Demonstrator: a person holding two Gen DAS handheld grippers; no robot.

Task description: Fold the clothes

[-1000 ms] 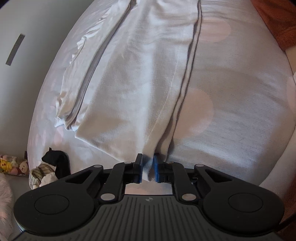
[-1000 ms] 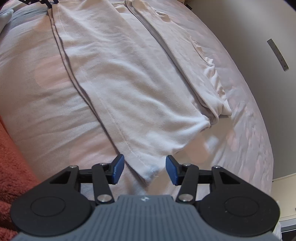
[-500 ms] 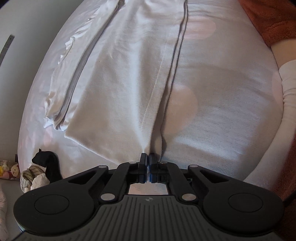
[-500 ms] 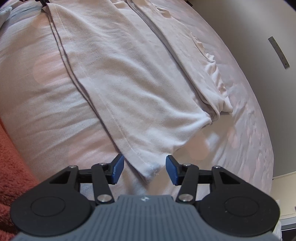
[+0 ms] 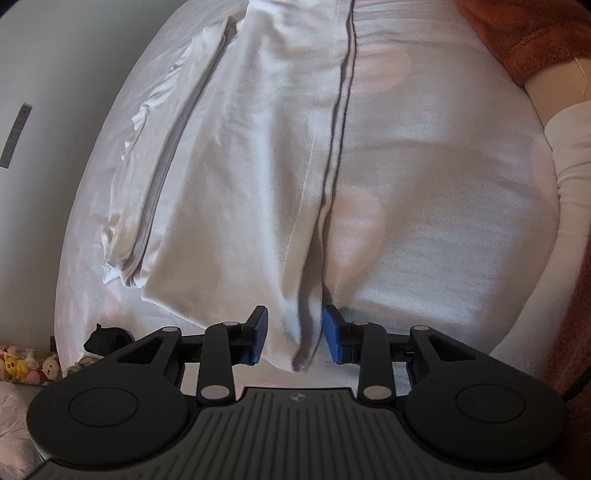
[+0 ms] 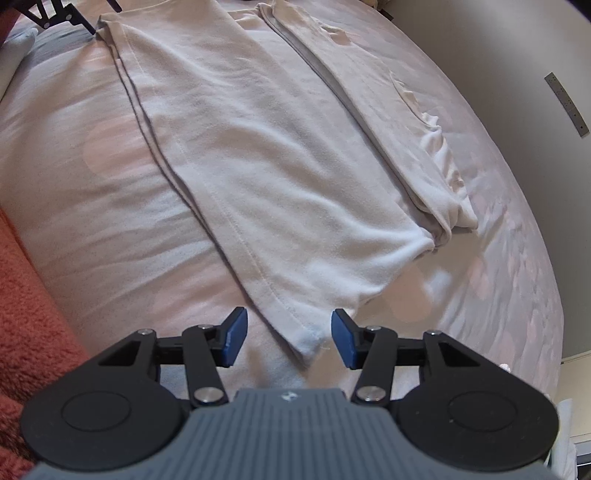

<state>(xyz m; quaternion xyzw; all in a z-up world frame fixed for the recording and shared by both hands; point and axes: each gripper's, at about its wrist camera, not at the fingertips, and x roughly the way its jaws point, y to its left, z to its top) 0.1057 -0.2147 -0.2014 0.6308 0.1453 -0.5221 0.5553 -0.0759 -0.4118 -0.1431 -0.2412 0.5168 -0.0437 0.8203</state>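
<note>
While our left gripper (image 5: 294,335) opens its jaws, a corner of the shirt (image 5: 240,177) lies loose between the blue pads, neither pressing it; the shirt stretches away over the bed (image 5: 443,184). From the right wrist, our right gripper (image 6: 288,338) stands with fingers apart around the shirt's other near corner, untouched.

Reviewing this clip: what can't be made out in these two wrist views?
- White garment: far end cut off by the top edge in the left wrist view.
- Left gripper: only a sliver at the right wrist view's top corner.
- Small toys: too small, at the frame edge.
</note>
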